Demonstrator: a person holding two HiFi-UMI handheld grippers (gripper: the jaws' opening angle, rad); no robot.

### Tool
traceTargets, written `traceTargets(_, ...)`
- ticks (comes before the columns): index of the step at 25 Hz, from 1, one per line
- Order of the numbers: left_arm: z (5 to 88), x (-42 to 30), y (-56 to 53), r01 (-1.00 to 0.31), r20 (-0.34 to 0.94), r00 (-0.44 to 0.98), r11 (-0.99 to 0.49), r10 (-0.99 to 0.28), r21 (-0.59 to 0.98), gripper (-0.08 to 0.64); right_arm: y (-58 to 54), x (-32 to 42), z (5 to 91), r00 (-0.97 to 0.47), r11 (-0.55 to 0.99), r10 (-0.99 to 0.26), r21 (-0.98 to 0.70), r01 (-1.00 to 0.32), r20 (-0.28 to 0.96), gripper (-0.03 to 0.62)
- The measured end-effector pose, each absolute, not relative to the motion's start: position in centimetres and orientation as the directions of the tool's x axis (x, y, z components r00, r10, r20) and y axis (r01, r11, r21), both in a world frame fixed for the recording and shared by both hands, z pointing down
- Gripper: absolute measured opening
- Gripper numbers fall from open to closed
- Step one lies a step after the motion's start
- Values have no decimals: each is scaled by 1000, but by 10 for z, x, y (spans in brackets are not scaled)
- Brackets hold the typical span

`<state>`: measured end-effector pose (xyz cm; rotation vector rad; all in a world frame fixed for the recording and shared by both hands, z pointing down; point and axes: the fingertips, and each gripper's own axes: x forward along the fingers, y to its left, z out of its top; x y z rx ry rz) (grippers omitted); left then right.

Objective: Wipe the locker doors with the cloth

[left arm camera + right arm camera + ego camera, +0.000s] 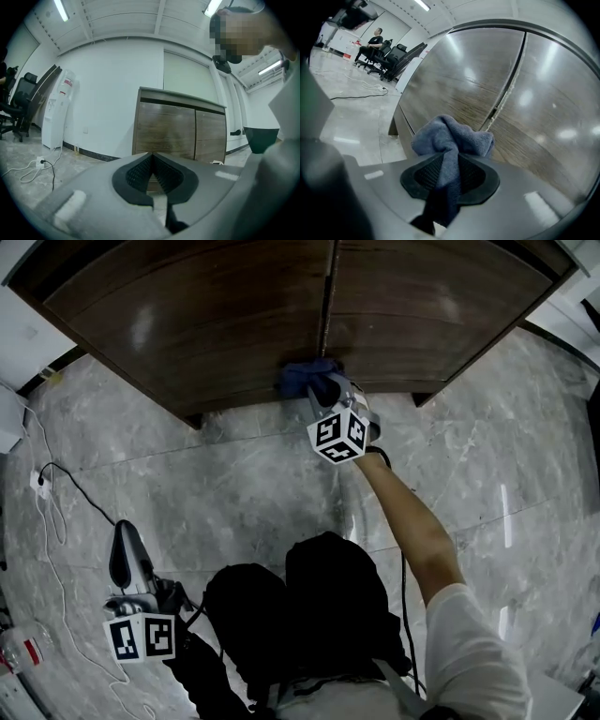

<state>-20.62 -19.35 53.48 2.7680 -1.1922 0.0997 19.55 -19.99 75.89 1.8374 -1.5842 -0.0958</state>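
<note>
A dark wood locker (234, 306) with two doors stands ahead; the seam between the doors (326, 296) runs down its middle. My right gripper (323, 390) is shut on a bunched blue cloth (452, 138) and holds it against the bottom of the left door (454, 79), right next to the seam. The same cloth (302, 378) shows in the head view at the locker's lower edge. My left gripper (127, 554) hangs low at the left, away from the locker, jaws shut with nothing between them (151, 169). In its own view the locker (180, 129) stands some way off.
Grey marble floor (234, 484) lies all round. A white cable and plug (42, 484) trail on the floor at the left. White walls flank the locker. A water dispenser (56, 110) and office chairs (16, 105) stand at the far left; a person sits in the distance (370, 42).
</note>
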Motion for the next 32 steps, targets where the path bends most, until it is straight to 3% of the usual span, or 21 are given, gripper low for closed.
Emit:
traceTargets(18,525,-136,-165,-685,129,725,-728,-677,33,0,-69,364,770,458,-202,-790,532,-822,408,98)
traceTargets(25,527,-119,-161,-675,137,733,-738,-666,26,0,-11,435,770,560,-381,-707,435,-816,432,98)
traceTargets(32,542,-115,-167,-673,154,735,-738,-660,46,0,14,460,763,607,-452,-665,412,-791,434,98)
